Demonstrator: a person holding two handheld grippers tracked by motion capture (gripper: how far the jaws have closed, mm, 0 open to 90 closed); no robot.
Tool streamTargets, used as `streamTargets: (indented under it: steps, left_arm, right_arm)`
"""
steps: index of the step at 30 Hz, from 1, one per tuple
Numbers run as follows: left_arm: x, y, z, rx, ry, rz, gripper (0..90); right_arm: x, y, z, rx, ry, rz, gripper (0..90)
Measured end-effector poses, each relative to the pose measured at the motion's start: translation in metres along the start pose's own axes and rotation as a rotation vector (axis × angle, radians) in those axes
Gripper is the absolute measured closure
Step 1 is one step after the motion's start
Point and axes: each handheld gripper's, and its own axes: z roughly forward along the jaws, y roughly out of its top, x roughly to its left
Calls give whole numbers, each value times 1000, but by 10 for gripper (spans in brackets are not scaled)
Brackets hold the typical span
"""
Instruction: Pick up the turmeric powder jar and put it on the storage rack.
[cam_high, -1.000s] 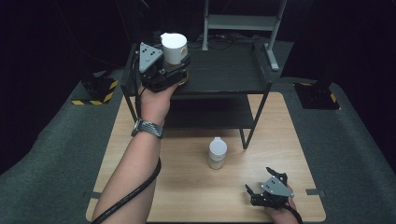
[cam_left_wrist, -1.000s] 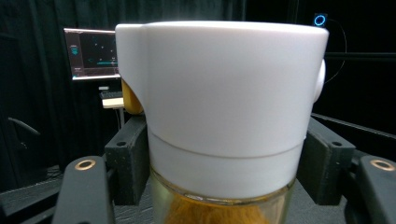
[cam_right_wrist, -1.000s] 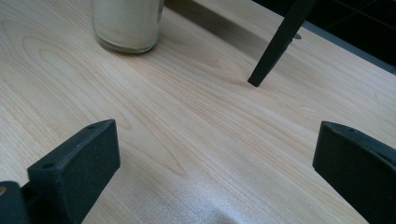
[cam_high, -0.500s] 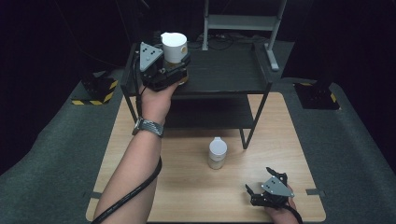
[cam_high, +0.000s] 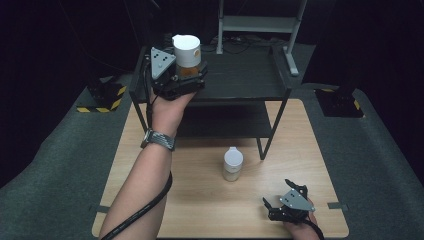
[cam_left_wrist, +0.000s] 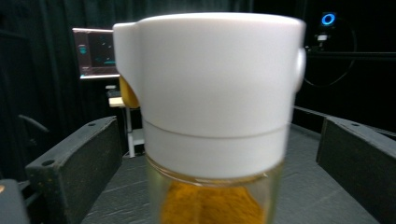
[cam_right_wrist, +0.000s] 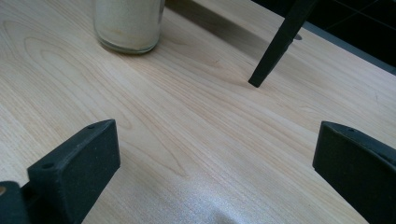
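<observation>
The left gripper (cam_high: 187, 80) is up at the black shelf rack (cam_high: 240, 80), and its jaws have just been opening. In the left gripper view they stand wide, one either side of the white-capped jar (cam_left_wrist: 210, 116) with clear gaps, so the pads are off it. The jar, yellow-orange powder inside, stands upright on the rack's top shelf near the front left corner — right between those jaws.

Down on the wooden table (cam_high: 150, 150), a second jar (cam_high: 233, 163) with a white cap and pale contents stands alone, just in front of the rack's front leg (cam_right_wrist: 280, 42). It's well apart from the first jar.

The right gripper (cam_high: 280, 202) rests low near the table's front right edge, jaws spread wide with bare wood between them. Ahead of it lies the pale jar's base and the slanting black leg — nothing else crowds the path.
</observation>
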Motion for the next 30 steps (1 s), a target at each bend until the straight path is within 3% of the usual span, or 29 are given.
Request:
streamTargets:
  steps: [10, 30]
  left_arm:
    - [-9, -8, -20, 1, 15, 39, 4]
    - [-9, -36, -61, 23, -19, 45, 5]
  right_arm:
    - [1, 1, 0, 3, -3, -9, 0]
    - [2, 1, 0, 7, -4, -18, 0]
